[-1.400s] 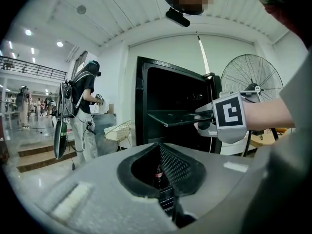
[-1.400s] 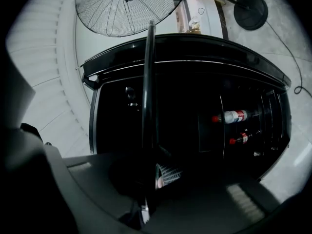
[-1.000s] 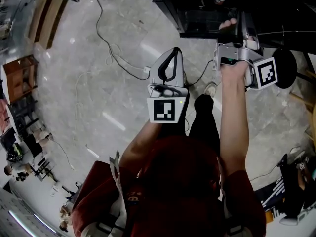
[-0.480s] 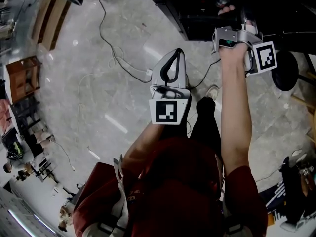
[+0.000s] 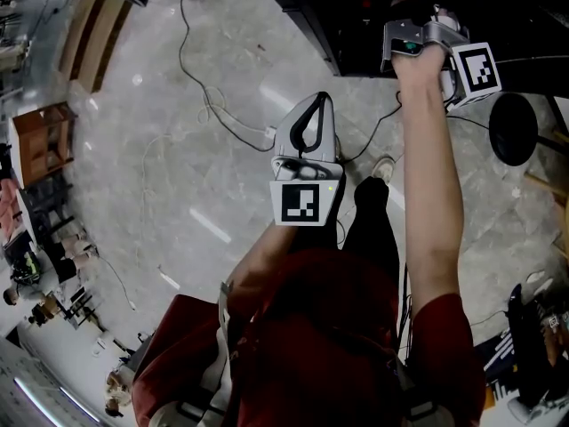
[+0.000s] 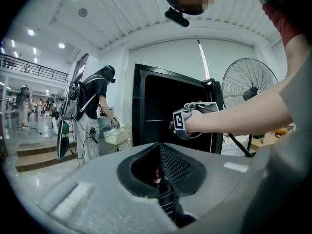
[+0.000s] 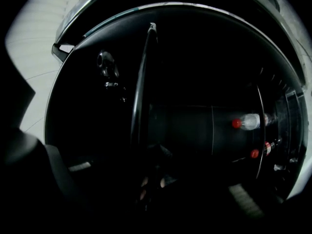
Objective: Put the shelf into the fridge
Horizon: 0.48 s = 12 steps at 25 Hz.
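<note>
While the left gripper (image 5: pixel 309 114) is hanging idle at the centre of the head view, over the grey marbled floor (image 5: pixel 169 158), its jaws are resting pressed together at the tips with nothing between them. The right gripper (image 5: pixel 418 25) is reaching into the tall black fridge (image 6: pixel 139 111) at the upper right of the head view. Its own view is very dark. A thin, dark, flat shelf (image 7: pixel 144 91) is showing there edge-on, running from the upper centre of the frame down into the jaws. These jaws are standing almost together and appear to be pinching the near edge of the shelf; they have just been easing apart a little. The shelf is thus lying partly inside the fridge cavity, left of the clear red-capped bottles (image 7: pixel 246 122) at the right of that frame.

Handling judgement: the shelf is looking rigid and thin, probably glass or hard plastic, so it is likely behaving as a stiff, smooth, breakable plate of moderate weight. A pinch at one edge is leaving the far end free to sag or twist. Take hold at the middle of the front rim and keep the plate level. Avoid loosening the pinch until both side edges are seated; whether they are seated is not showing.
</note>
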### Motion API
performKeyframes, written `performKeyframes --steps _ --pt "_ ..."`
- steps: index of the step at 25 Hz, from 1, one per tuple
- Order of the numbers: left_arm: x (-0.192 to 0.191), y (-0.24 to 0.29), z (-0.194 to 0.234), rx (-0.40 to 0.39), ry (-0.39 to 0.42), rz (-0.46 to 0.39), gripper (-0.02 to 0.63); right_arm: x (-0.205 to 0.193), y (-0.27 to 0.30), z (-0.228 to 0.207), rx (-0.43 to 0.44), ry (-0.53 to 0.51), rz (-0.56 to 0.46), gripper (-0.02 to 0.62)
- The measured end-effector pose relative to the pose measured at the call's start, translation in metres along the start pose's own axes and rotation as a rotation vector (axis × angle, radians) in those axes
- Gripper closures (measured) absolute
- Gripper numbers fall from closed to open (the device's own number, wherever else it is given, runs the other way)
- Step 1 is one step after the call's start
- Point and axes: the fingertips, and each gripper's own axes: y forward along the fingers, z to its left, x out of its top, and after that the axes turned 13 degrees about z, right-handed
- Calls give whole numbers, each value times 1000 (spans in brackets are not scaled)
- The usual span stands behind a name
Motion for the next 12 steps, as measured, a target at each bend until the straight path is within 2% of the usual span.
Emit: performKeyframes --steps 4,8,12 --pt "0 0 0 7 -8 0 600 -3 -2 5 6 -32 30 562" --pt "-1 2 0 7 -19 1 600 -11 -5 15 67 -78 86 451" --pt "3 3 -6 -1 -1 -9 600 -13 -17 14 58 -125 115 387"
